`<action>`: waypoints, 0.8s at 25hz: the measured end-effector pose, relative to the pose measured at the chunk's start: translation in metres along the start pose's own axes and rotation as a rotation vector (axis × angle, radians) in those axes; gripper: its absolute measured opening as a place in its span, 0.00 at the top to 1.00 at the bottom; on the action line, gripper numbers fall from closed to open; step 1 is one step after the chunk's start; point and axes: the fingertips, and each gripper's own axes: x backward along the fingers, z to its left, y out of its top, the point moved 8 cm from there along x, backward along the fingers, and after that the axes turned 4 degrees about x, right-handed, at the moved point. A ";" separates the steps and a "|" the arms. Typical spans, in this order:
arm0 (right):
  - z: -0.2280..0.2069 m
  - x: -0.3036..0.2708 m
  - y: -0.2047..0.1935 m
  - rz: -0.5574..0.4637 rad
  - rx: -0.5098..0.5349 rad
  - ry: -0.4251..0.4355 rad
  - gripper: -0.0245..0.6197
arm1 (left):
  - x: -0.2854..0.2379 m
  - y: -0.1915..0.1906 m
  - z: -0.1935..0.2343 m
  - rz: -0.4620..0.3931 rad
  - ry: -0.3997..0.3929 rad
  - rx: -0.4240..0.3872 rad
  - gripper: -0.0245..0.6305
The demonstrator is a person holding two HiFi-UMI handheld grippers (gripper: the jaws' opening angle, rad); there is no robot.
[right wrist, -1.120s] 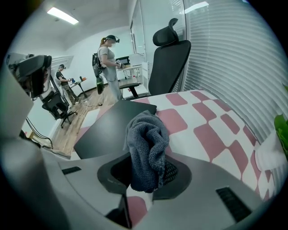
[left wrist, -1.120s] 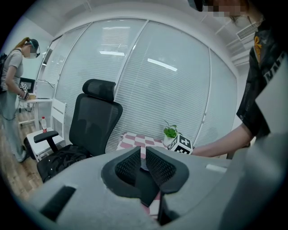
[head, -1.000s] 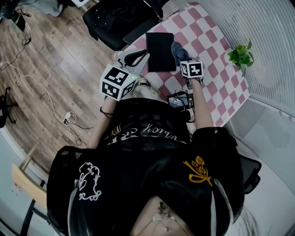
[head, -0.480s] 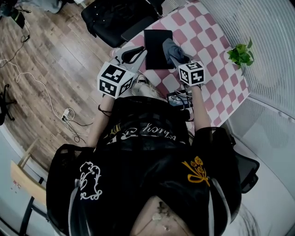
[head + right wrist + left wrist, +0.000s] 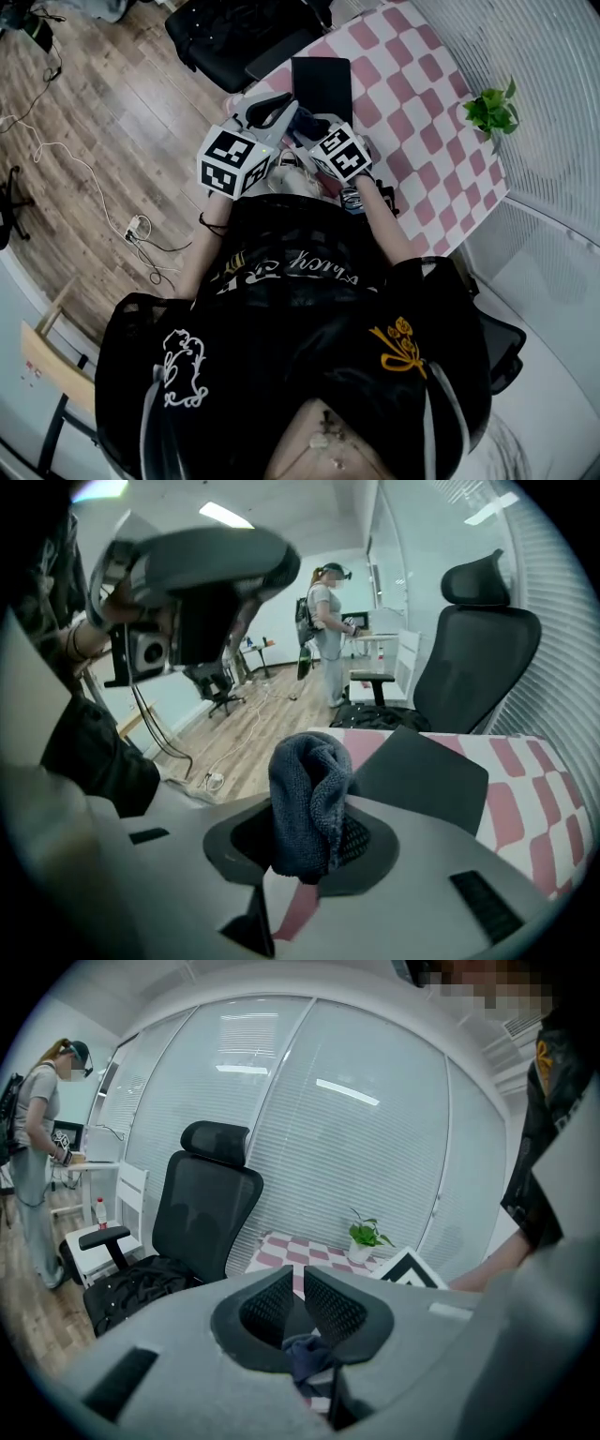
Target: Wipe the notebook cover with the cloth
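The black notebook (image 5: 322, 82) lies on the pink checkered table (image 5: 422, 103), near its left edge. My right gripper (image 5: 307, 127) is shut on the dark blue cloth (image 5: 309, 799), which stands bunched up between the jaws. It hovers over the table's near left corner, with the notebook (image 5: 422, 775) just ahead and to the right. My left gripper (image 5: 272, 112) is close beside it, off the table's left edge, and holds nothing. In the left gripper view its jaws (image 5: 300, 1288) stand together with only a slit between them. The cloth (image 5: 305, 1358) shows below them.
A black office chair with a dark jacket on it (image 5: 234, 37) stands against the table's far left. A small potted plant (image 5: 489, 112) sits at the right edge. Cables (image 5: 141, 239) trail over the wood floor. A person (image 5: 328, 630) stands far back.
My right gripper has carried the cloth left and toward me, off the notebook's right edge to the near left corner beside the left gripper. The left gripper has barely moved.
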 end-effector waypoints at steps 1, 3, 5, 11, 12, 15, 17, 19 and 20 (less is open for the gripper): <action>0.003 -0.007 -0.002 0.036 0.027 0.004 0.84 | 0.000 0.000 0.000 0.000 0.002 0.001 0.92; 0.004 -0.016 -0.006 0.082 0.068 0.001 0.84 | 0.000 -0.001 -0.001 0.000 0.003 0.005 0.92; 0.002 -0.017 -0.008 0.082 0.088 0.009 0.84 | -0.001 -0.002 -0.003 0.001 0.001 0.007 0.92; -0.004 -0.009 -0.013 0.084 0.108 0.021 0.84 | -0.006 -0.001 -0.005 0.004 -0.008 0.007 0.92; -0.006 -0.007 -0.015 0.086 0.110 0.019 0.84 | -0.007 -0.001 -0.006 0.003 -0.011 0.007 0.92; -0.013 0.002 -0.025 0.092 0.086 0.010 0.84 | -0.009 -0.001 -0.008 0.006 -0.020 0.006 0.92; -0.019 0.009 -0.035 0.102 0.051 -0.007 0.84 | -0.013 -0.001 -0.011 0.010 -0.032 0.003 0.92; -0.026 0.018 -0.045 0.108 0.018 -0.025 0.84 | -0.017 -0.001 -0.014 0.015 -0.045 -0.001 0.92; -0.030 0.022 -0.050 0.109 0.000 -0.035 0.84 | -0.018 -0.001 -0.015 0.017 -0.052 -0.003 0.92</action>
